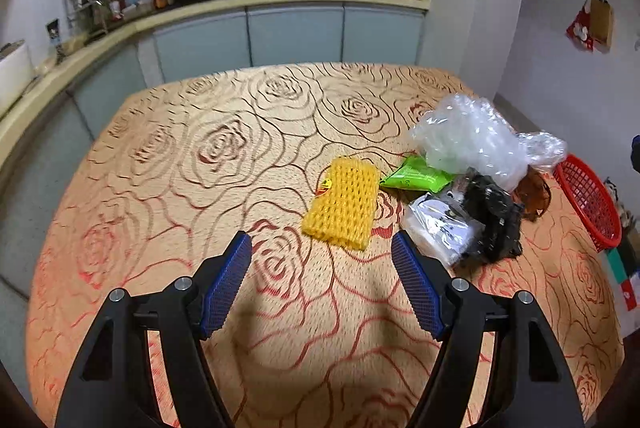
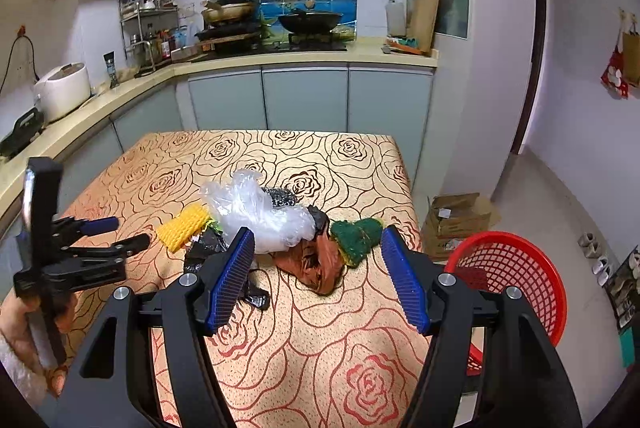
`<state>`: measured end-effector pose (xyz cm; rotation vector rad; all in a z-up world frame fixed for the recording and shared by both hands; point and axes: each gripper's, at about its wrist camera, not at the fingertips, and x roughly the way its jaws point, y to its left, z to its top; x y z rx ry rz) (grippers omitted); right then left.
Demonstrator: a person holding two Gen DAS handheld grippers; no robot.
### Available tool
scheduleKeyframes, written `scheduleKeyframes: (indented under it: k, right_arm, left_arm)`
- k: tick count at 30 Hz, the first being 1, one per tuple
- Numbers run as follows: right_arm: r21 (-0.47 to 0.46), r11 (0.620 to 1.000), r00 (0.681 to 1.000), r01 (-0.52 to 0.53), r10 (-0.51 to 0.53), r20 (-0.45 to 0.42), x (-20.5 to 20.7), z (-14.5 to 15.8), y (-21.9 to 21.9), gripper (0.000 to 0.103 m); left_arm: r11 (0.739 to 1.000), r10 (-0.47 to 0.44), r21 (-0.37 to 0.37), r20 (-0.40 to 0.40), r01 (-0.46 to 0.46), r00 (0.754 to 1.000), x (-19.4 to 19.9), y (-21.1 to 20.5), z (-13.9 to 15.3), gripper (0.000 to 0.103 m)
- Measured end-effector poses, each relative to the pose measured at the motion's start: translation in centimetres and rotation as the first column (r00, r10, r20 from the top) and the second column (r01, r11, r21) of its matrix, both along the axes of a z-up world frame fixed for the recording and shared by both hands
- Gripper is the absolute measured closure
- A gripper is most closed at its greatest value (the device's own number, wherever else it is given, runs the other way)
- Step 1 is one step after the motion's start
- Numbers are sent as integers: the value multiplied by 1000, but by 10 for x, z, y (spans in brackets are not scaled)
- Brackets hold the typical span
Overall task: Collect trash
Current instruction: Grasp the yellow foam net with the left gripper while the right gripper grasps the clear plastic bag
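Observation:
A heap of trash lies on the rose-patterned table (image 1: 192, 155): a yellow foam net (image 1: 344, 203) (image 2: 182, 228), a green packet (image 1: 416, 177), a clear plastic bag (image 1: 468, 139) (image 2: 260, 216), a black bag (image 1: 494, 220), a crumpled brown bag (image 2: 320, 264) and a green scouring pad (image 2: 356, 240). My left gripper (image 1: 321, 242) is open just short of the foam net, nothing between its pads. In the right wrist view the left gripper (image 2: 120, 234) shows at the left, held by a hand. My right gripper (image 2: 317, 234) is open and empty, in front of the brown bag.
A red mesh basket (image 2: 516, 268) (image 1: 588, 203) hangs off the table's right edge. A cardboard box (image 2: 456, 220) sits on the floor beyond it. Kitchen cabinets and a cluttered counter (image 2: 280, 57) run behind and to the left of the table.

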<state>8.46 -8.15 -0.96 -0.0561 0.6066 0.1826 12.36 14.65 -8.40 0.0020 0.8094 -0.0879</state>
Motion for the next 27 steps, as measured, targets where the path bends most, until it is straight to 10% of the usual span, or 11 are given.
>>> scheduleKeyframes:
  k: [13, 27]
  right_arm:
    - [-11, 999, 999, -31, 31, -39, 34, -16, 18, 39]
    - [16, 987, 980, -163, 164, -117, 75, -32, 59, 32]
  left_arm:
    - [999, -53, -1, -48, 53, 997, 49, -13, -18, 35]
    - [998, -50, 41, -107, 55, 993, 63, -16, -32, 80]
